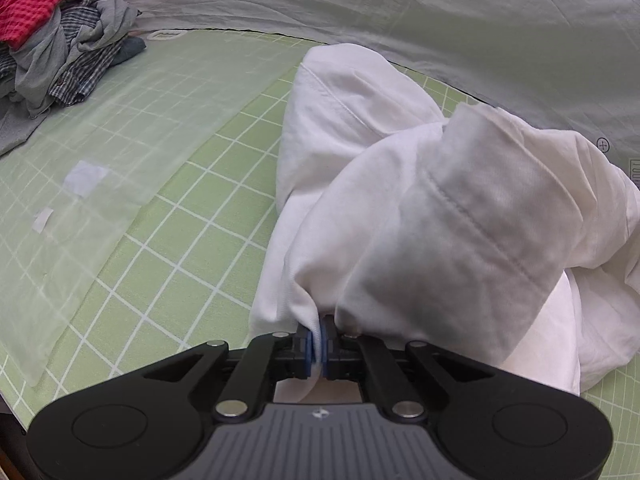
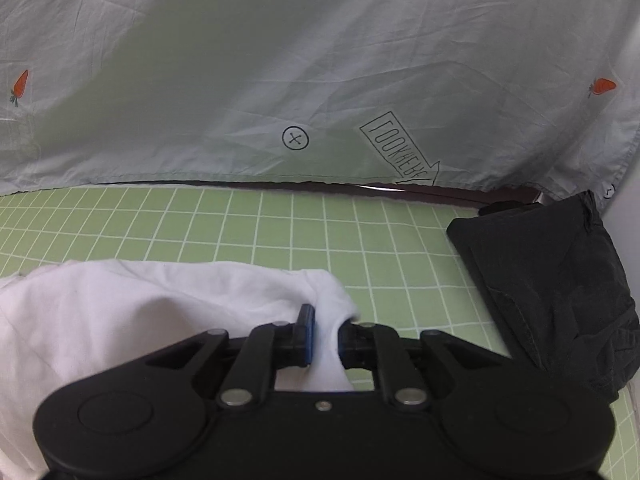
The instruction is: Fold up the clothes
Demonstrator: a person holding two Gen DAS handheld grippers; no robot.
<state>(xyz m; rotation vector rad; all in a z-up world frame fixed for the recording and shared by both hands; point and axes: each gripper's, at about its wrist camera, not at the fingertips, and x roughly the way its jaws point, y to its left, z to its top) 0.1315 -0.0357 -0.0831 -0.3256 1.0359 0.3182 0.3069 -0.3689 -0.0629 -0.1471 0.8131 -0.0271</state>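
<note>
1. Left gripper (image 1: 319,344) pinches a white garment (image 1: 420,208) edge; cloth is lifted and bunched mid-mat (image 1: 192,216), likely for a fold.
2. Right gripper (image 2: 324,340) clamps white cloth too.
3. Dark garment (image 2: 560,280) lies at the mat's right edge.

Soft, even indoor light; fisheye bending and dark corners at edges; the nearby white garment (image 1: 420,208) slightly blurred.
</note>
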